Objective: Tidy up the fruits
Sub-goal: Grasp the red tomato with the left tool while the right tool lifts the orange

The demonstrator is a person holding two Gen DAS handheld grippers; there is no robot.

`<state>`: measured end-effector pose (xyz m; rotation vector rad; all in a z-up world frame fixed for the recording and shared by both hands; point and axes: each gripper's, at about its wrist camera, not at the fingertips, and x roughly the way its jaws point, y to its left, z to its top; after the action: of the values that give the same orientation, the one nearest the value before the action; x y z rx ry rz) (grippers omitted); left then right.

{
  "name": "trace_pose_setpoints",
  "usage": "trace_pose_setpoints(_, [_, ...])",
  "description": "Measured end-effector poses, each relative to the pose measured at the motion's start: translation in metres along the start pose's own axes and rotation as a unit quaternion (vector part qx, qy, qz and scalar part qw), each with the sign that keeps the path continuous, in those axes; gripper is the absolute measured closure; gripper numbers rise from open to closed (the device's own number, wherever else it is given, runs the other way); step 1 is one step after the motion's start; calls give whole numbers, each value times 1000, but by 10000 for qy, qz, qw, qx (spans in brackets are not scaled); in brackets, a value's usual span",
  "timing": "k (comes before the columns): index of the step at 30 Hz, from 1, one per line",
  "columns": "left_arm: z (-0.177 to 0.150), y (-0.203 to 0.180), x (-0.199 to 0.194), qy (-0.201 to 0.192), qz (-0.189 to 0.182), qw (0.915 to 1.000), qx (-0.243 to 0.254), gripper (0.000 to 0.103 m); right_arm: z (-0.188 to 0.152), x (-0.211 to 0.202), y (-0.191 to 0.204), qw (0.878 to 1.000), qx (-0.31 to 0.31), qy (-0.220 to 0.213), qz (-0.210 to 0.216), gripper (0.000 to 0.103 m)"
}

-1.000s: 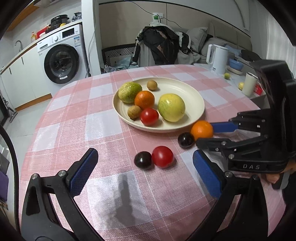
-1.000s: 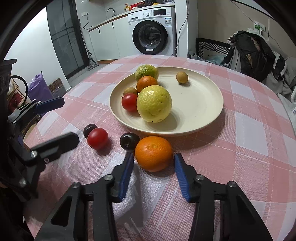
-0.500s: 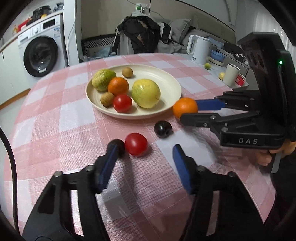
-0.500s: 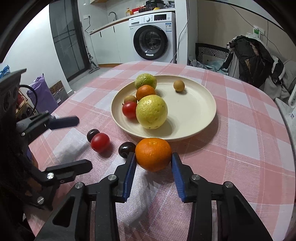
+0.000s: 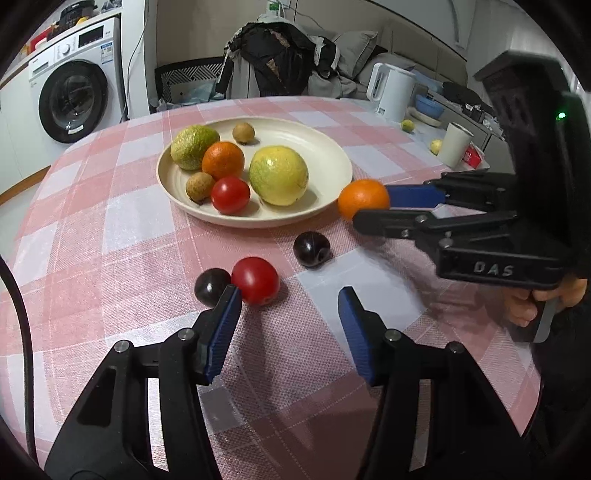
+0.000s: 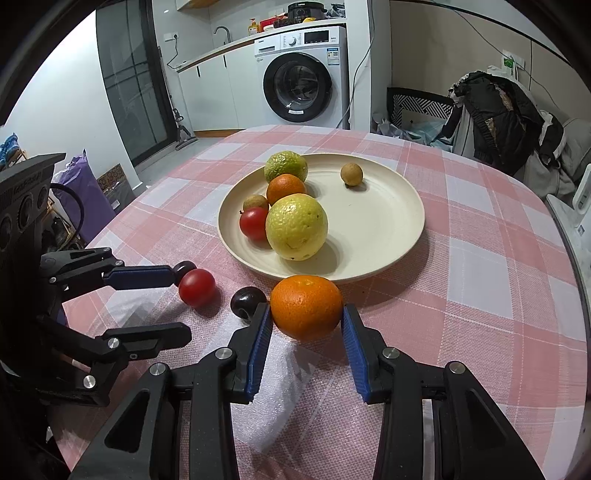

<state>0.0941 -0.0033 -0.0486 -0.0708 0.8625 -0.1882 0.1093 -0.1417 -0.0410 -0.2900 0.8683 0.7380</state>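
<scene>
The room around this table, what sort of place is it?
Probably a small home's combined kitchen, laundry and living area: a washing machine under a counter with a sink tap, and an electric kettle.

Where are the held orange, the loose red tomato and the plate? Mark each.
held orange (image 6: 306, 307), right wrist view, front face.
loose red tomato (image 5: 256, 280), left wrist view, top middle.
plate (image 6: 384, 221), right wrist view, bare inner floor.

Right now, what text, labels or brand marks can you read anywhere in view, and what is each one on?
"DAS": raised letters on the body of the right hand-held gripper.
Washing machine: brand mark, panel print and stickers too small to read.
Left hand-held gripper: embossed lettering on its housing, too dim to read.
Nothing else legible.
</scene>
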Motion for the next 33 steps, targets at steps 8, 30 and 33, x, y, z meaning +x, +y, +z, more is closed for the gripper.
trace_pose_setpoints(8, [7, 1, 18, 183, 105, 9997, -87, 51, 2, -2, -5, 10000, 48, -44, -30, 63])
trace_pose_setpoints(30, [11, 3, 22, 83, 208, 9997, -58, 79, 1, -2, -6, 10000, 37, -48, -32, 63])
trace_pose_setpoints(33, [9, 3, 17, 21, 199, 9998, -57, 79, 1, -2, -6, 10000, 37, -47, -33, 63])
